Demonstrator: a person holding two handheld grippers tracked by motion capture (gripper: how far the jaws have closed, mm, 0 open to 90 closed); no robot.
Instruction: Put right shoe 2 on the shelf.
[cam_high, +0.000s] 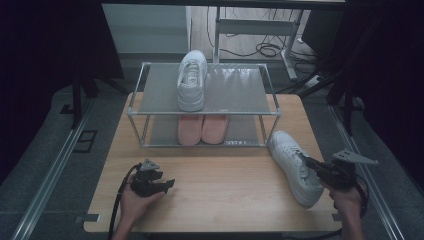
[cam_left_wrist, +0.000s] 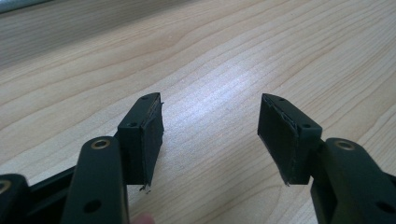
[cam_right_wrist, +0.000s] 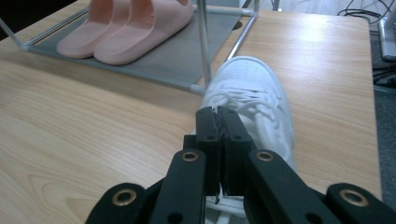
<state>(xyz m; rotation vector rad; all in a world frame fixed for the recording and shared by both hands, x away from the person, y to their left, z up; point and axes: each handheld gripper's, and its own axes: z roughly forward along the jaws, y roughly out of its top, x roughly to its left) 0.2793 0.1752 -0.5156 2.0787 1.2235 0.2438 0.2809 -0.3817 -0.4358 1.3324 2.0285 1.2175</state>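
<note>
In the high view, the left hand-held gripper (cam_high: 167, 184) lay on the counter (cam_high: 220, 200), jaws spread and empty. The right hand-held gripper (cam_high: 306, 161), jaws pressed together, sat at the heel end of the white sneaker (cam_high: 295, 167), which lay on the counter's right side, toe toward the shoe rack (cam_high: 150, 95). In the right gripper view, the sneaker's long axis ran straight ahead of the shut jaws.

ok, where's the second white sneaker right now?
In the high view the loose white sneaker lies on the table's right side, just right of the shoe rack's front corner, with the right gripper at its collar.
</note>
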